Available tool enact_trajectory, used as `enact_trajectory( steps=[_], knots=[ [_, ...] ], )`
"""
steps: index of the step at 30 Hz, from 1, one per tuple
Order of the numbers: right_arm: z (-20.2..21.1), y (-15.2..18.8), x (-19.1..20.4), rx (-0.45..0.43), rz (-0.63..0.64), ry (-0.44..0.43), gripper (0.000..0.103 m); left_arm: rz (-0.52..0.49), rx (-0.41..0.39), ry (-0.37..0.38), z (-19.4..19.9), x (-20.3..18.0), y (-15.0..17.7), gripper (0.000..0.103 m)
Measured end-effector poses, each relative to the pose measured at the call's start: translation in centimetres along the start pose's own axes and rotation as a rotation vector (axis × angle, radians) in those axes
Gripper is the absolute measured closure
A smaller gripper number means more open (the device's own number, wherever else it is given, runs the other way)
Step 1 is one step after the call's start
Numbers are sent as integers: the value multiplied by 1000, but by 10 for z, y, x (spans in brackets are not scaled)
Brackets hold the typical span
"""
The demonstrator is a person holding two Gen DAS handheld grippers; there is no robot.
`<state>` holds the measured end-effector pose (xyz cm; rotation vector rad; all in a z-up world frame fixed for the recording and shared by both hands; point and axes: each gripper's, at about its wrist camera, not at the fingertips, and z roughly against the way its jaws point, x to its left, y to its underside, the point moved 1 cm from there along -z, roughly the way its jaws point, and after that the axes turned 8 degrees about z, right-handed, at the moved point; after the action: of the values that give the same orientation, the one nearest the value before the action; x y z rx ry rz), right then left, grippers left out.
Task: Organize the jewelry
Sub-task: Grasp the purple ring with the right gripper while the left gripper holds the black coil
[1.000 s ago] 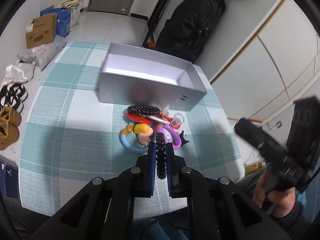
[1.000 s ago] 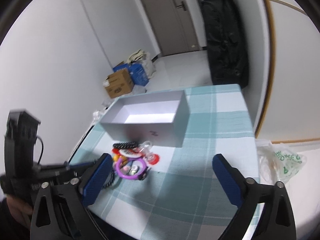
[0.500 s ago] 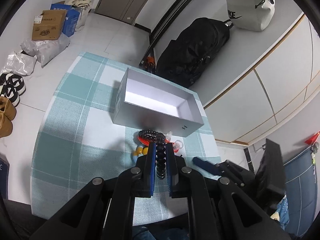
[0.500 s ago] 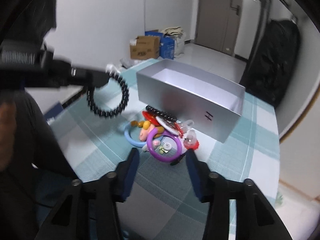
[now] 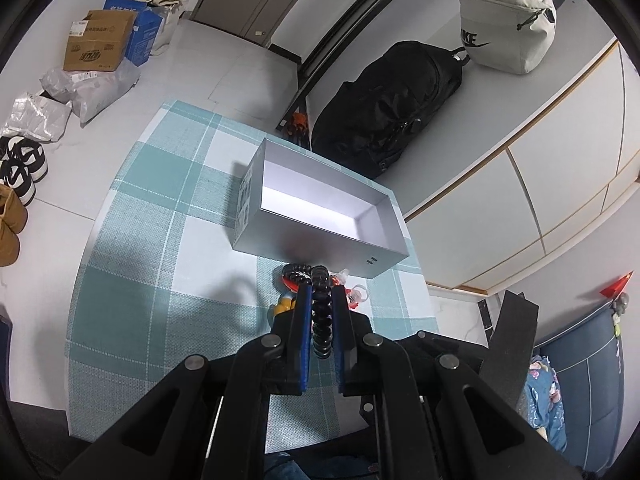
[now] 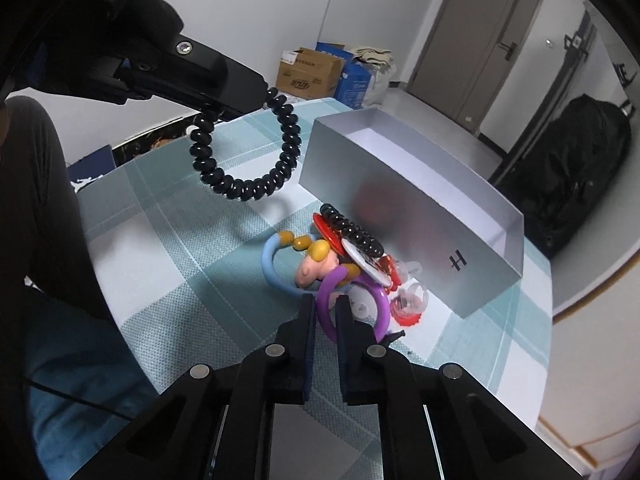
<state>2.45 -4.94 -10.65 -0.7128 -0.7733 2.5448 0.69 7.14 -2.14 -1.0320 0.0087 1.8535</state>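
My left gripper is shut on a black bead bracelet and holds it high above the table; the bracelet hangs as a loop in the right wrist view. My right gripper is shut on a purple ring bracelet at the near edge of a jewelry pile. The pile has a blue ring, a second black bead bracelet, red and white pieces. An open grey box stands just behind the pile, and it shows empty in the left wrist view.
The table has a teal and white checked cloth. A black backpack leans on the wall behind the table. Cardboard boxes, bags and shoes lie on the floor at the left.
My left gripper rose higher with the black bracelet. My right gripper went down to the pile and shut on the purple ring.
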Motion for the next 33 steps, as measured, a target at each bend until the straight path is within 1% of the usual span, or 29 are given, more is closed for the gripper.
enact_trajectory(
  steps=[3, 6, 7, 11, 15, 19, 23, 25, 29, 33],
  knots=[
    [10, -2, -3, -40, -32, -21, 97, 8, 0, 4, 0, 1, -1, 98],
    [23, -2, -15, -90, -109, -54, 97, 13, -1, 4, 0, 1, -1, 98],
    [26, 0, -22, -105, -154, -82, 97, 13, -2, 3, 0, 1, -1, 98],
    [33, 6, -51, -149, -308, -148, 97, 4, -6, 2, -1, -2, 0, 98],
    [43, 16, -77, -216, -481, -213, 97, -1, -10, 3, -2, -5, 0, 98],
    [47, 20, -97, -260, -585, -259, 97, -6, -14, 14, -2, -10, -1, 98],
    [47, 22, -108, -286, -651, -305, 97, -12, -19, 40, -1, -15, -5, 98],
    [46, 26, -115, -303, -691, -346, 97, -13, -22, 45, -1, -19, -9, 98],
    [48, 25, -124, -331, -725, -373, 97, 4, -21, 57, -5, -23, -20, 98],
    [52, 20, -134, -350, -732, -374, 97, -25, -29, 48, -11, -33, -32, 98]
  ],
)
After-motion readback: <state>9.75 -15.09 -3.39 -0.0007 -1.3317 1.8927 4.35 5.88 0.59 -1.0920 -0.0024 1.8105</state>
